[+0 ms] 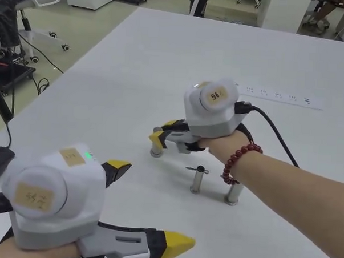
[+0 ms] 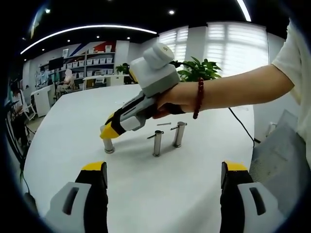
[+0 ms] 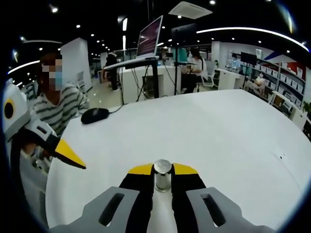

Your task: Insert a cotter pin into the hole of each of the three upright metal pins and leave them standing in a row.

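Note:
Three upright metal pins stand in a row on the white table (image 1: 134, 70). My right gripper (image 1: 159, 137) is shut on the left pin (image 1: 156, 150); its round top (image 3: 163, 167) sits between my right gripper's (image 3: 163, 175) yellow-tipped jaws. The middle pin (image 1: 198, 179) carries a cotter pin (image 1: 194, 169) through its hole. The right pin (image 1: 233, 194) is partly hidden by the wrist; it also holds a cotter pin (image 2: 175, 127). A thin metal piece (image 2: 164, 124) lies behind the row. My left gripper (image 1: 148, 205) hovers open near the front edge, its jaws (image 2: 164, 170) wide apart.
A white power strip (image 1: 282, 96) lies at the back right, and a black cable (image 1: 277, 136) runs from the right gripper across the table. A black mouse (image 3: 95, 115) sits near the far edge, beside a person in a striped shirt (image 3: 56, 109). Office chairs (image 1: 34, 9) stand off the table's left side.

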